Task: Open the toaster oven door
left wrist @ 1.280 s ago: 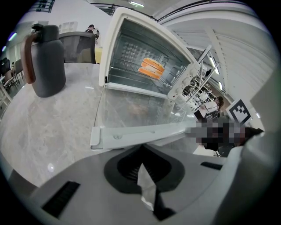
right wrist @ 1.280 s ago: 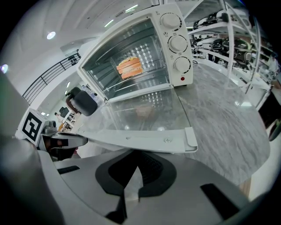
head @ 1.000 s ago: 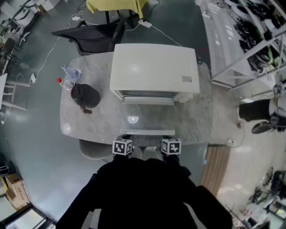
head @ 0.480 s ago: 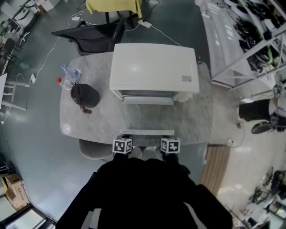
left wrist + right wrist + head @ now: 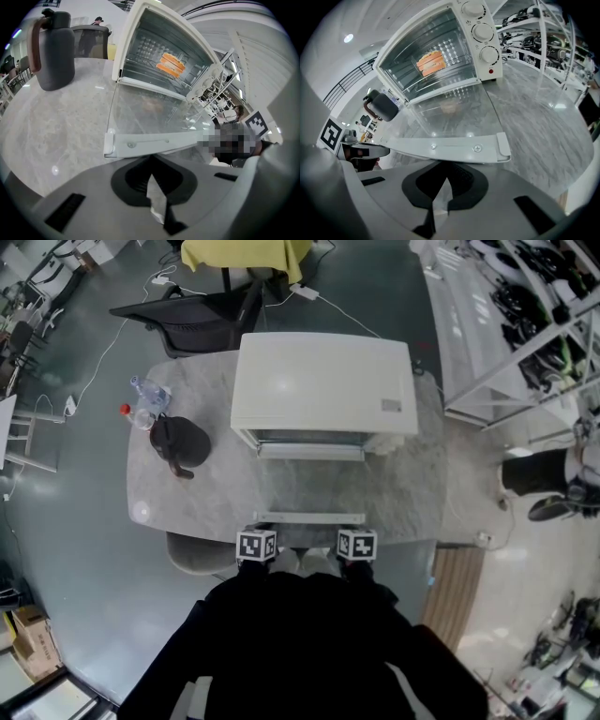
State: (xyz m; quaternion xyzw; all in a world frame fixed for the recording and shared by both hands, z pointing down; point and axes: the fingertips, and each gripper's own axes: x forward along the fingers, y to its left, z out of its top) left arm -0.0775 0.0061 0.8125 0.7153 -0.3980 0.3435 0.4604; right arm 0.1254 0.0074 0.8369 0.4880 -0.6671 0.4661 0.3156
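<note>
Door already lies fully down in front of the toaster oven. Left gripper and right gripper are closed and empty, just off its handle. Retreat straight back and don't load the hinges.

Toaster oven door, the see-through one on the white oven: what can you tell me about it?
The clear glass door of the white toaster oven is swung fully down, lying about level above the grey marble table. It hinges along the oven's bottom edge. A white bar with two screws runs across its front edge. The shut left gripper and right gripper sit right at that bar; contact is unclear.
</note>
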